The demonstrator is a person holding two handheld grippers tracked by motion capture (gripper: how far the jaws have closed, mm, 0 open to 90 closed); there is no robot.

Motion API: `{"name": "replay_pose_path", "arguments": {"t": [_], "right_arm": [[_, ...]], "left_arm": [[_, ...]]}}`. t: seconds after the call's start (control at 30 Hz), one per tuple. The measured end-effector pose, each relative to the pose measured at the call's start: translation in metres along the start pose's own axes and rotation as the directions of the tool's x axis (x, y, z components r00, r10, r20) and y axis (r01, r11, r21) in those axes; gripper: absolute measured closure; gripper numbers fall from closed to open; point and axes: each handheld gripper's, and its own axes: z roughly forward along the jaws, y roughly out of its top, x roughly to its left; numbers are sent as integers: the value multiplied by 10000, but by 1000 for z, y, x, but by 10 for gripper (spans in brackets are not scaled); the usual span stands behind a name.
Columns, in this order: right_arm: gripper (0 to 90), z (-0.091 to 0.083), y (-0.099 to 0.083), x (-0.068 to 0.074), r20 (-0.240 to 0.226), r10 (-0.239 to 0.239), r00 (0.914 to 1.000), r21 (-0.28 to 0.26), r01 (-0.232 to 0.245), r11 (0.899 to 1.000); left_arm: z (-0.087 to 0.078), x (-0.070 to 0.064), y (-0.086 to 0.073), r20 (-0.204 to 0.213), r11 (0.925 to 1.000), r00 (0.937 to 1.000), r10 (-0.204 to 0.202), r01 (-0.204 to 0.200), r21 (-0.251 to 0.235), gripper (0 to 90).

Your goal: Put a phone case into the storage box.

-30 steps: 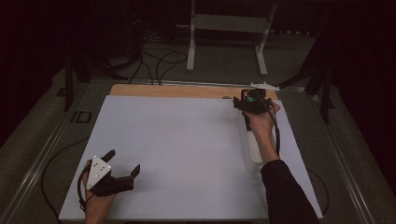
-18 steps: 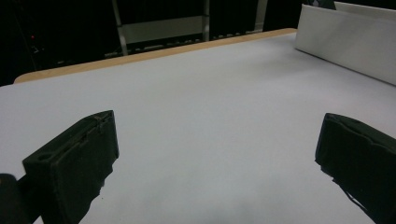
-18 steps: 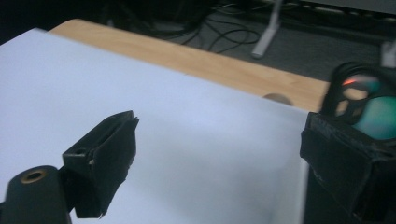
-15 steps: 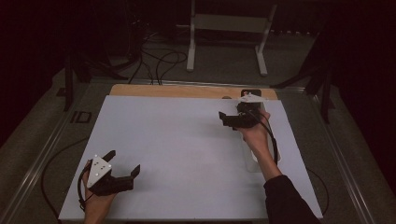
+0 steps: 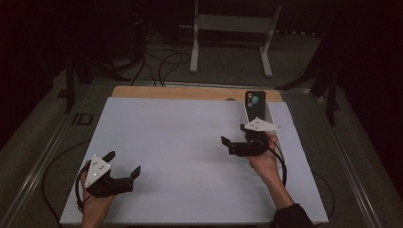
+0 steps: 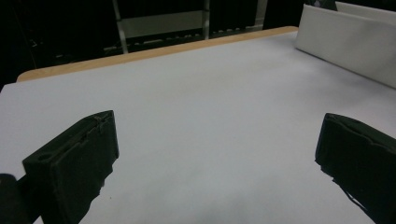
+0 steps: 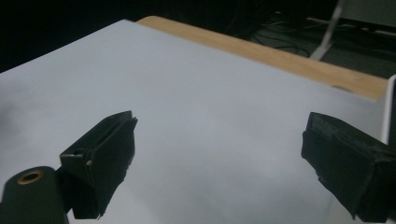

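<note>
Box (image 5: 272,124) at the table's (image 5: 166,142) right edge wants a slow, square approach from the wide-open right gripper (image 5: 234,141), left gripper (image 5: 124,165) wide too.

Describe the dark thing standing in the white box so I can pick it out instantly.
Start at the white table sheet and go to its far right edge, where a long white box lies. At the box's far end stands a dark phone-like slab, just beyond the right gripper. Its round green and red marks set it apart.

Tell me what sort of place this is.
Probably a lab or recording workspace, not a home: a table with a plain white top, loose cables on the dark floor behind it, a white metal stand, and a hand-held left gripper and right gripper.
</note>
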Motion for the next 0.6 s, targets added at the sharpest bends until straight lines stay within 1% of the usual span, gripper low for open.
{"name": "replay_pose_path", "arguments": {"t": [0.07, 0.1, 0.17, 0.23, 0.3, 0.4, 0.47, 0.53, 0.6], "right_arm": [[97, -7, -4, 4, 57, -222, 9997, -238, 224, 9995], [97, -11, -6, 5, 77, -307, 9995, -274, 310, 9991], [97, -20, -13, 6, -43, -261, 9996, -471, 259, 9986], [97, -27, -20, 6, -39, -212, 9998, -633, 209, 9978], [98, -35, -27, 7, -154, -188, 9997, -708, 177, 9973], [101, -45, -41, 8, -234, -376, 9990, -847, 355, 9958], [102, -50, -48, 7, -196, -345, 9992, -921, 325, 9952], [101, -57, -55, 6, -162, -346, 9993, -1128, 326, 9931], [101, -63, -62, 3, -160, -206, 9997, -1185, 186, 9928]], "left_arm": [[-2, 2, 1, -4, 10000, 10000, -2, 2, -11, 0], [-3, 3, 2, 14, 10000, 10000, -7, 7, -47, 0], [-5, 5, 3, 38, 10000, 10000, -15, 15, -55, 0], [-6, 6, 4, 63, 9999, 9999, -85, 85, -127, 0], [-7, 6, 5, 111, 9998, 9999, -101, 103, -162, 0], [-8, 6, 6, 172, 9998, 9998, -28, 32, -214, 0], [-8, 6, 7, 177, 9998, 9998, 5, -1, -223, 0], [-8, 6, 6, 193, 9998, 9998, 43, -39, -218, 0], [-8, 6, 6, 191, 9998, 9998, 61, -58, -168, 0]]}}
